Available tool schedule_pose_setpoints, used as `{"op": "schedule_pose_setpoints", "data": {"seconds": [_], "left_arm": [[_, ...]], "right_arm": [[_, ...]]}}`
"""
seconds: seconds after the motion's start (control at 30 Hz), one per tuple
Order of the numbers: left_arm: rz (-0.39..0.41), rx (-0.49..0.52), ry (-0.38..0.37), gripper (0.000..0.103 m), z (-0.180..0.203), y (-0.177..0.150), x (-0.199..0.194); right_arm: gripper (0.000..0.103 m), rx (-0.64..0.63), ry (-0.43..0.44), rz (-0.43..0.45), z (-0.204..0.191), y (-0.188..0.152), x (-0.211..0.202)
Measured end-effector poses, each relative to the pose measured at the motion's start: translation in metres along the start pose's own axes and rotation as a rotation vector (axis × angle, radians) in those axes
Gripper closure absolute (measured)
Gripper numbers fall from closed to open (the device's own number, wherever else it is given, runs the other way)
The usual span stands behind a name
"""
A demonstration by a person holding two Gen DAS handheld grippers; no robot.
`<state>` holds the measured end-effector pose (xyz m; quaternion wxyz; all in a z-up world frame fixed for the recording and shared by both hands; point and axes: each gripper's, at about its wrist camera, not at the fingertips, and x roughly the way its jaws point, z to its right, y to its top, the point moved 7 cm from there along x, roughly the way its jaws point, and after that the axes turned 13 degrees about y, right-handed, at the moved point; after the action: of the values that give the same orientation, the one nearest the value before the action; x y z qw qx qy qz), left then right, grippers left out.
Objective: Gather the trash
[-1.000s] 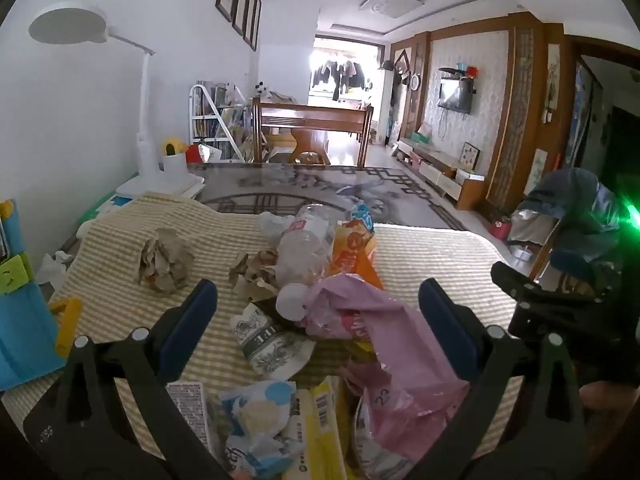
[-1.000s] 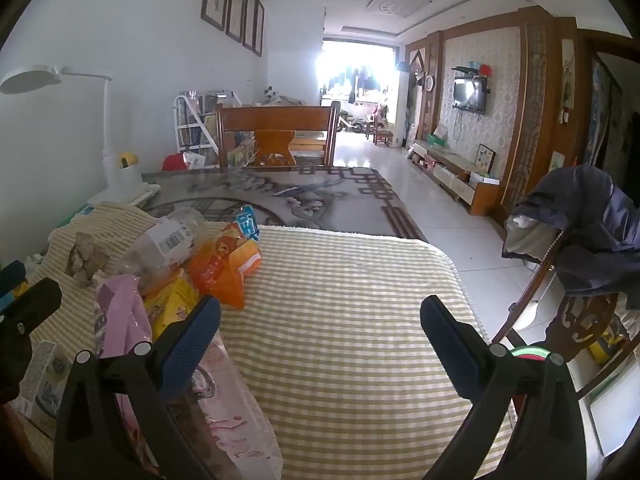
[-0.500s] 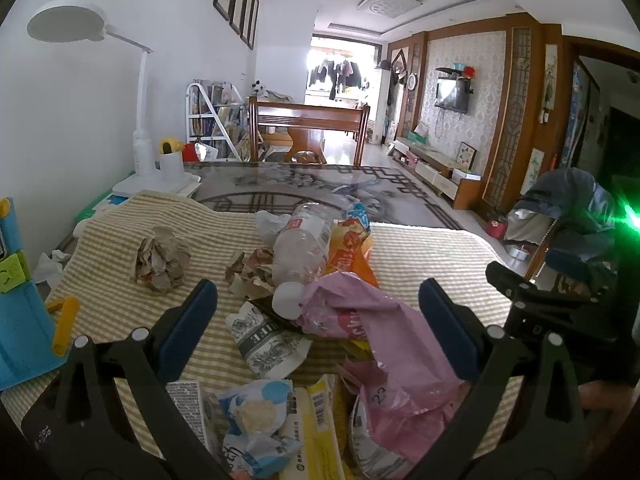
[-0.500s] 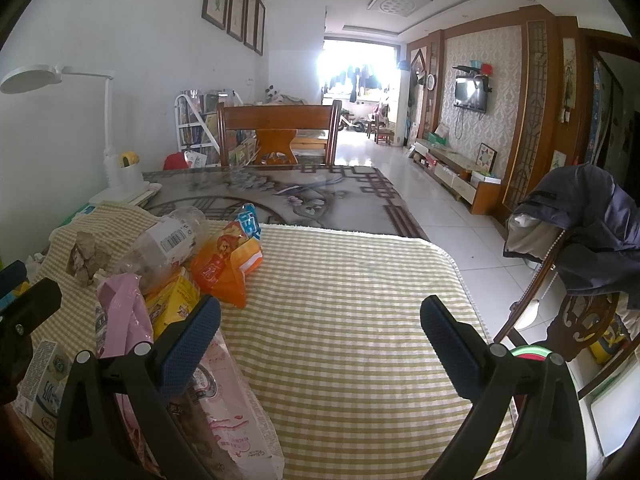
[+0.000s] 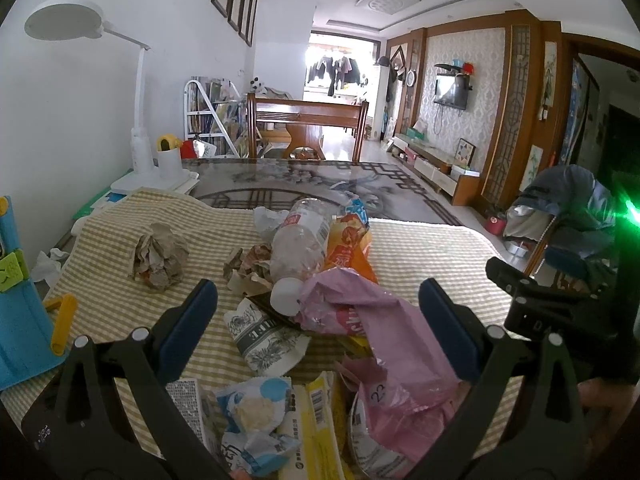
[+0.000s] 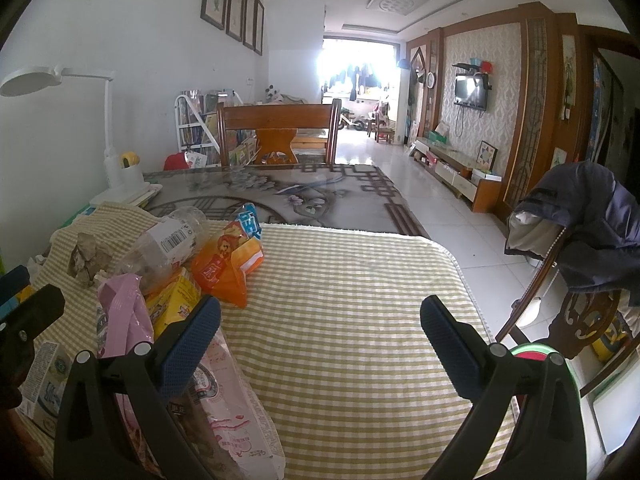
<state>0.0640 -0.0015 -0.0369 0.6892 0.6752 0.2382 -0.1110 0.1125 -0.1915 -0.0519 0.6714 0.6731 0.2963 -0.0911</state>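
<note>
A heap of trash lies on the yellow checked tablecloth (image 5: 420,248): a crushed clear plastic bottle (image 5: 300,240), an orange snack bag (image 5: 348,252), a pink plastic bag (image 5: 384,328), a grey printed wrapper (image 5: 264,336), a blue-and-white wrapper (image 5: 252,412) and a ball of crumpled brown paper (image 5: 160,256). My left gripper (image 5: 318,312) hovers open over the pink bag and wrappers. My right gripper (image 6: 320,324) stands open above bare cloth, with the pink bag (image 6: 124,312), orange bag (image 6: 224,268) and bottle (image 6: 168,240) to its left.
A white desk lamp (image 5: 140,136) and white cup (image 5: 168,160) stand at the back left. A blue box (image 5: 20,320) sits at the left edge. A wooden chair (image 6: 276,136) faces the far end. Another chair with a dark jacket (image 6: 592,236) stands right.
Both views have shifted only slightly; the trash heap sits a touch lower in the left view. Both grippers stay open and the trash has not moved.
</note>
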Motion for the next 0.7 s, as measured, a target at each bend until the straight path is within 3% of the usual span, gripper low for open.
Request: {"op": "schedule_pose_setpoints", "data": {"seconds": [0.7], "left_arm": [[-0.025, 0.002, -0.006, 0.004, 0.001, -0.007, 0.004]], "right_arm": [[0.007, 0.002, 0.006, -0.008, -0.006, -0.003, 0.001]]}}
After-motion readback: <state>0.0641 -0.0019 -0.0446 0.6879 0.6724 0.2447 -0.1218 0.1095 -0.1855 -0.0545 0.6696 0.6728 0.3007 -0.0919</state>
